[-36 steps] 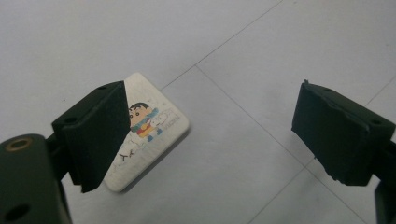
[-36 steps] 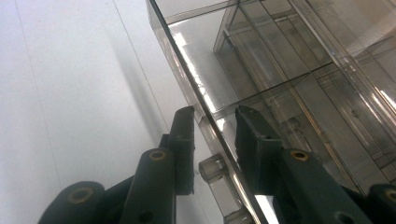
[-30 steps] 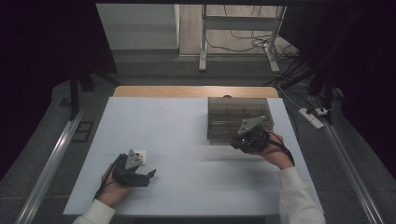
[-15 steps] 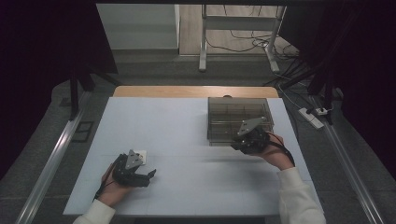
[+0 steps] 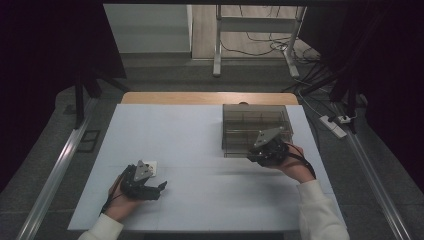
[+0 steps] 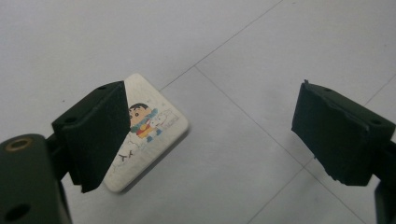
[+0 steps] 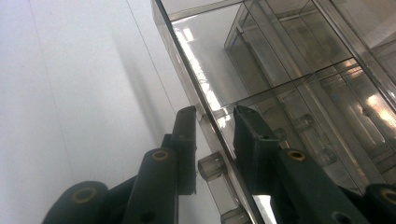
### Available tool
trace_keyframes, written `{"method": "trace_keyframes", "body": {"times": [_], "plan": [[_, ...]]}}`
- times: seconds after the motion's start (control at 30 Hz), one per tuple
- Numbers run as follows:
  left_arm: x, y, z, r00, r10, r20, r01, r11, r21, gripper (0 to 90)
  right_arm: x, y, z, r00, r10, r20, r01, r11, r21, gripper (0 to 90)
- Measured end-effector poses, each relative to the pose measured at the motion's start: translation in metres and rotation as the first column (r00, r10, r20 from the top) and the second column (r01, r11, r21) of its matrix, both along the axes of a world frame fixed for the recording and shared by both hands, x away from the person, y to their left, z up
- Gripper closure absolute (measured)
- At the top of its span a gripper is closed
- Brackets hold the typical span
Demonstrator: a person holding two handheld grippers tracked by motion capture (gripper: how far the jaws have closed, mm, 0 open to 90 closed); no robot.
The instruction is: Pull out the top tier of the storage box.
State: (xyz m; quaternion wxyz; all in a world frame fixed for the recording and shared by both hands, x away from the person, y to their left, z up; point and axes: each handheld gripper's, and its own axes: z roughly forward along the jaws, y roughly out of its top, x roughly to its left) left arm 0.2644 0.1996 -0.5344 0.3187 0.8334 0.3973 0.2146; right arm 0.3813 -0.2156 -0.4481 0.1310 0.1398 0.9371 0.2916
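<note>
The white table point(image 5: 200, 145) is lying bare around my clear compartment box point(image 5: 255, 130) at its far right. My right gripper point(image 7: 212, 123) is straddling the box's near wall, jaws narrowed; actual contact is hard to make out. My left gripper point(image 6: 210, 126) is gaping, its jaw partly covering the cartoon card point(image 6: 149, 135).

Left gripper point(image 6: 210, 135) jaws spread wide over the white table point(image 6: 261, 56); a white cartoon-print eraser point(image 6: 144, 140) lies flat, partly behind the left jaw, well apart from the right one.
</note>
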Motion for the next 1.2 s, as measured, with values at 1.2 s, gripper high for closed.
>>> {"method": "trace_keyframes", "body": {"times": [1.2], "plan": [[0.0000,-0.0007,-0.0007,1.0000,-0.001,-0.002,0.001,1.0000,0.006,11.7,-0.0014,-0.0014,-0.0007,1.0000,0.004,-0.003,-0.004,1.0000,0.007,69.3]]}}
